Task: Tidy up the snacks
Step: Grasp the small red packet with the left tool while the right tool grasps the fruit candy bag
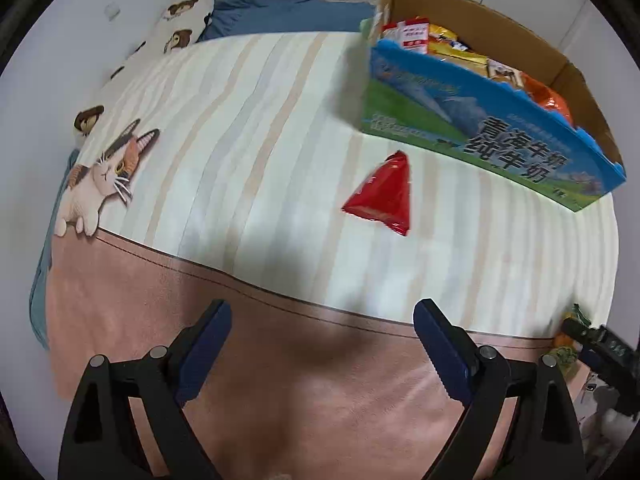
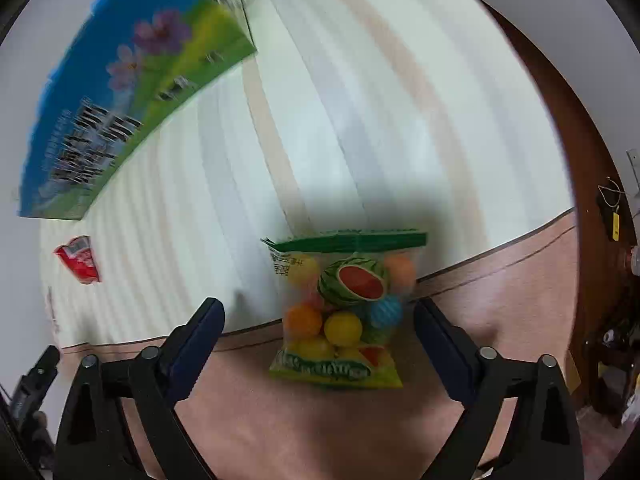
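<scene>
The right gripper point(image 2: 318, 320) is pointing steeply down at the bed with its jaws spread wide, and nothing is pinched yet: the fruit-candy bag point(image 2: 340, 312) is lying between the two blue pads point(image 2: 440, 344), its right edge coming close to the right-hand pad while a clear gap is showing on the left side. The bag is lying flat across the seam where the striped sheet point(image 2: 360, 120) is meeting the pink blanket point(image 2: 500, 300), and its long axis is running away from the gripper, green sealed top at the far end and printed bottom edge nearest the camera, so the jaws are straddling its short width. That looks like the relation the next move depends on: closing should catch the bag across its width, though shifting a little to the right would probably centre it better. The left gripper point(image 1: 322, 344) is likewise hanging open over bare pink blanket with nothing between its fingers. The red snack packet point(image 1: 382, 196) is lying ahead of it and slightly right, well apart, on the striped sheet, its narrow end pointing toward the milk carton box point(image 1: 480, 132), which is sitting beyond it and is already holding several packets. Judging from this, the right hand is much nearer its item, and the red packet falls to the left hand.
</scene>
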### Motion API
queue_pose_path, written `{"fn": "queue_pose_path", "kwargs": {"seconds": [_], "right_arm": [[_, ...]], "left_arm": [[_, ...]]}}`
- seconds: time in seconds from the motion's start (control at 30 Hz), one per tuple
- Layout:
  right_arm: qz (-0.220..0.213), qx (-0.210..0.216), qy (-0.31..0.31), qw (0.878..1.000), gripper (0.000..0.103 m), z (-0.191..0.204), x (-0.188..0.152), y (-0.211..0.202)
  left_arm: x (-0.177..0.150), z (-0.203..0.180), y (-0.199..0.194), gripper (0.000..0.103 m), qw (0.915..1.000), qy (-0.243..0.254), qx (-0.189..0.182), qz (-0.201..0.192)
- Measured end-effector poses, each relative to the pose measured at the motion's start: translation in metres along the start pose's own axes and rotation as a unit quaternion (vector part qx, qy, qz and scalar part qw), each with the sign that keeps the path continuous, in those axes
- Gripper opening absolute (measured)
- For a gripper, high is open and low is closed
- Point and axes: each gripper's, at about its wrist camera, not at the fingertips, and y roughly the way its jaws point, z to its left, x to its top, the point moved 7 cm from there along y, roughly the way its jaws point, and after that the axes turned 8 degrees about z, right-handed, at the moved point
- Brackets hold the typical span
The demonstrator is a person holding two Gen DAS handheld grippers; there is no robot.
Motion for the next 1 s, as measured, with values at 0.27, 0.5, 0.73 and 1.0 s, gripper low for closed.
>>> {"fn": "queue_pose_path", "kwargs": {"seconds": [0.27,0.5,0.73,1.0], "right_arm": [[-0.001,-0.022,-0.093,0.995,0.068,0.057,-0.003,0.015],[0.016,-0.040,-0.107,0.993,0.069,0.069,-0.006,0.020],[0.034,-0.031,-0.107,0.993,0.074,0.068,-0.020,0.035],[0.056,-0.029,-0.125,0.990,0.056,0.049,-0.064,0.032]], "left_arm": [[0.052,-0.014,0.028,0.093,0.9982,-0.016,-0.051,0.029],[0.092,-0.051,0.077,0.068,0.9925,0.021,-0.090,0.081],[0.061,-0.047,0.087,0.041,0.9909,0.016,-0.099,0.089],[-0.058,-0.052,0.084,0.041,0.9833,0.053,-0.109,0.136]]}}
